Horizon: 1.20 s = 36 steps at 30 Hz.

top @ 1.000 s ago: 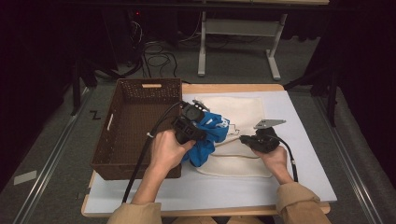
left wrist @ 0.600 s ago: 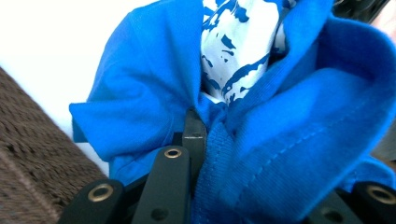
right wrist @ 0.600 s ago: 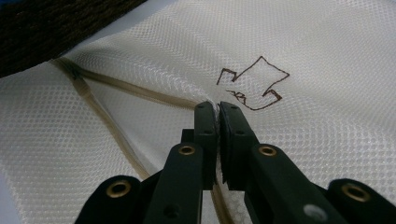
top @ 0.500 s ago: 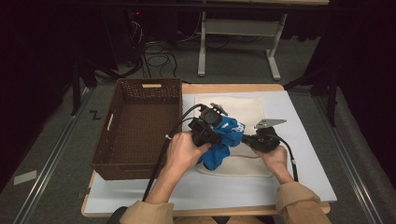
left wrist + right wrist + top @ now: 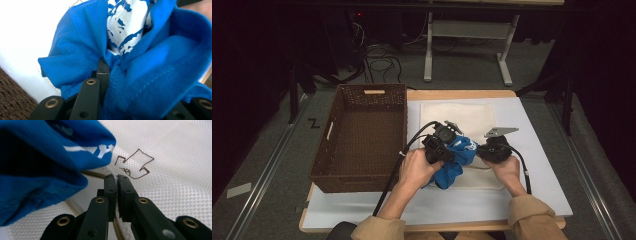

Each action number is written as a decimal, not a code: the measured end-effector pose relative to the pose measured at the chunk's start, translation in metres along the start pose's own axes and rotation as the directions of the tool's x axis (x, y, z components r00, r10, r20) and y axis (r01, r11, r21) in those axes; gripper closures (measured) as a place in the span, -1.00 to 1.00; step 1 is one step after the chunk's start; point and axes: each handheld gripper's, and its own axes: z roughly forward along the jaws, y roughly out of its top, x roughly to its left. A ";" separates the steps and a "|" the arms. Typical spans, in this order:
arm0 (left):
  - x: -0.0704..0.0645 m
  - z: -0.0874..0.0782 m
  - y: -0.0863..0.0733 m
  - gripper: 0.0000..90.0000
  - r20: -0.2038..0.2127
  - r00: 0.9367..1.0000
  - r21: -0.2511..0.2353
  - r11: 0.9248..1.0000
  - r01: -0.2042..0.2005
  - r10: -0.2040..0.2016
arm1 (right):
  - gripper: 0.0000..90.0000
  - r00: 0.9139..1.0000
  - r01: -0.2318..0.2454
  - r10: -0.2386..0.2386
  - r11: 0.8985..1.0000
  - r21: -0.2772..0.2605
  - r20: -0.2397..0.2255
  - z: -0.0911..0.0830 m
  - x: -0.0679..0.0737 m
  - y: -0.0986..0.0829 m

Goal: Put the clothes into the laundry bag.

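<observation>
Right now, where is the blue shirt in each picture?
High view: blue shirt sits low in the middle, between the two hands, on the white mesh bag.
Left gripper view: it covers the middle and right, pinched in the left tongs.
Right gripper view: upper left.
Shared landmark: the white mesh bag.

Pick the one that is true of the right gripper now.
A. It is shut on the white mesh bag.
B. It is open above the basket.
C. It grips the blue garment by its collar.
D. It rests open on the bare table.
A: in the right gripper view the right gripper has its jaws pressed together on a pinch of the white mesh bag, beside the blue garment, not on it.
</observation>
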 end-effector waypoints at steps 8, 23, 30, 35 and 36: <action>0.001 0.017 -0.008 0.66 -0.030 1.000 -0.003 1.000 -0.009 0.009 | 0.93 1.000 0.002 -0.002 1.000 0.006 0.005 0.001 0.001 0.000; 0.001 0.043 -0.013 0.62 -0.062 0.997 0.063 0.998 -0.029 0.033 | 0.94 1.000 0.019 -0.019 1.000 0.020 0.008 0.004 0.004 0.001; 0.001 0.058 -0.017 0.55 -0.069 0.997 0.091 0.995 -0.032 0.038 | 0.94 0.999 0.036 -0.036 0.999 0.024 0.014 0.005 0.005 0.002; 0.002 0.067 -0.017 0.38 -0.051 0.998 0.120 0.992 -0.025 0.032 | 0.94 0.999 0.032 -0.033 0.999 0.023 0.010 0.005 0.004 0.002; 0.001 0.067 -0.017 0.34 -0.051 0.998 0.120 0.992 -0.027 0.033 | 0.94 0.999 0.033 -0.033 0.999 0.025 0.011 0.006 0.004 0.002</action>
